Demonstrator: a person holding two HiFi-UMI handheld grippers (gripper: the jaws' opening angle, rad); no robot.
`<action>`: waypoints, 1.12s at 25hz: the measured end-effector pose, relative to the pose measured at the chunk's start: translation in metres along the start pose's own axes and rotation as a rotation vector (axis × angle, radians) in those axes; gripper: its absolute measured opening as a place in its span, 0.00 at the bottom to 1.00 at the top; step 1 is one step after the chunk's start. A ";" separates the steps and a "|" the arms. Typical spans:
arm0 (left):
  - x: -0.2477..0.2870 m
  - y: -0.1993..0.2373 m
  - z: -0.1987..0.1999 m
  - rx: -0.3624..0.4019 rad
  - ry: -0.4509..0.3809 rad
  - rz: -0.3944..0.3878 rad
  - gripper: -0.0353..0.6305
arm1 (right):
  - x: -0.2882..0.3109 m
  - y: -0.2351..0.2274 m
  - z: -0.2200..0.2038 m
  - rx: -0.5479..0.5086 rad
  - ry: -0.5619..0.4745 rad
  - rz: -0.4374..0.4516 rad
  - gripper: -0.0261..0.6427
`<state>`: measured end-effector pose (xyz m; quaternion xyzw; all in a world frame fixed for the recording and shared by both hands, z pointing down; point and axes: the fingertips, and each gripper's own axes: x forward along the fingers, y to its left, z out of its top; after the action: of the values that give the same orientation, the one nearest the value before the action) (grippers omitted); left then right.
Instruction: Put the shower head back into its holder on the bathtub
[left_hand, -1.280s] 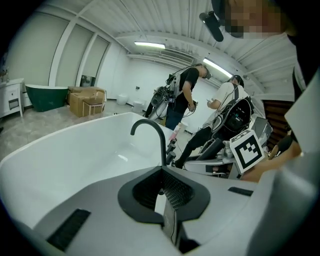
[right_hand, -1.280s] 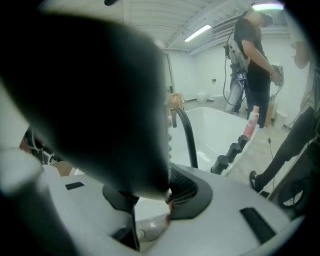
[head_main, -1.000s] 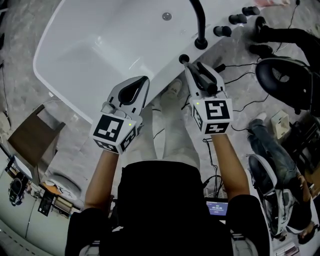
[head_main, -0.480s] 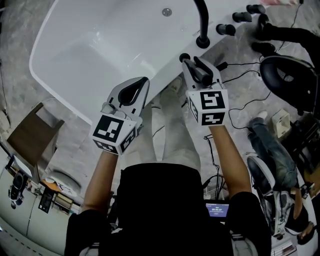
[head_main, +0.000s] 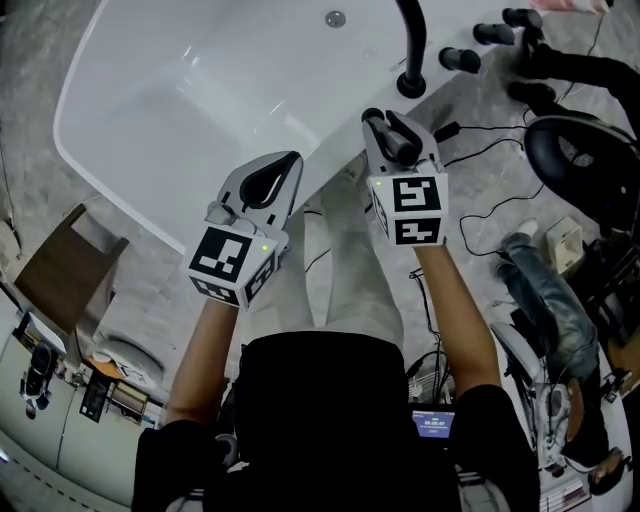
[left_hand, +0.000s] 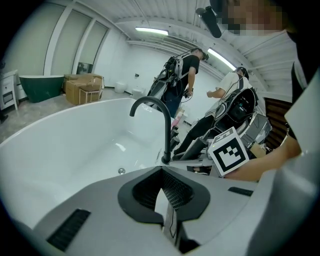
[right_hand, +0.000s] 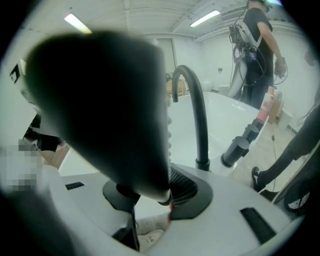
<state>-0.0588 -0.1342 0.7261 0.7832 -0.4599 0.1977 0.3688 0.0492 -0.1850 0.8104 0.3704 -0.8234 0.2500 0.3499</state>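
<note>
- Down they come: since a second ago both claws sit lower over the tub edge, and the right claw (head_main: 393, 130) has moved closer to the black spout (head_main: 412, 45).
- My right claw is clamped on the shower head (head_main: 392, 140), a black piece that lies along the jaws and points toward the tub.
- From the right gripper view, that shower head fills the upper left as a big dark blur, with its narrow end pinched between the pads.
- Its front end hangs right at the rim of the white bathtub (head_main: 180, 110), near the spout's base; I can't tell whether it touches the rim.
- My left claw (head_main: 272, 180) has its tips together with nothing between them, and it hovers over the near rim, well apart from the right one.
- Black knobs (head_main: 458, 59) stand on the ledge past the spout.
- Across the basin, the drain (head_main: 335, 18) shows at the top of the head view.
</note>
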 end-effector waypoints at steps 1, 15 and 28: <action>0.001 0.002 -0.001 0.004 0.002 0.003 0.07 | 0.002 0.000 0.000 -0.005 0.000 -0.003 0.25; 0.014 0.008 -0.004 -0.004 0.021 0.002 0.07 | 0.020 0.001 -0.012 -0.022 0.042 0.012 0.25; 0.011 0.004 0.002 0.000 0.017 -0.018 0.07 | 0.015 0.010 -0.004 -0.028 0.016 0.034 0.31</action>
<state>-0.0571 -0.1433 0.7341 0.7856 -0.4498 0.2011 0.3743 0.0359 -0.1828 0.8225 0.3493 -0.8302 0.2471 0.3574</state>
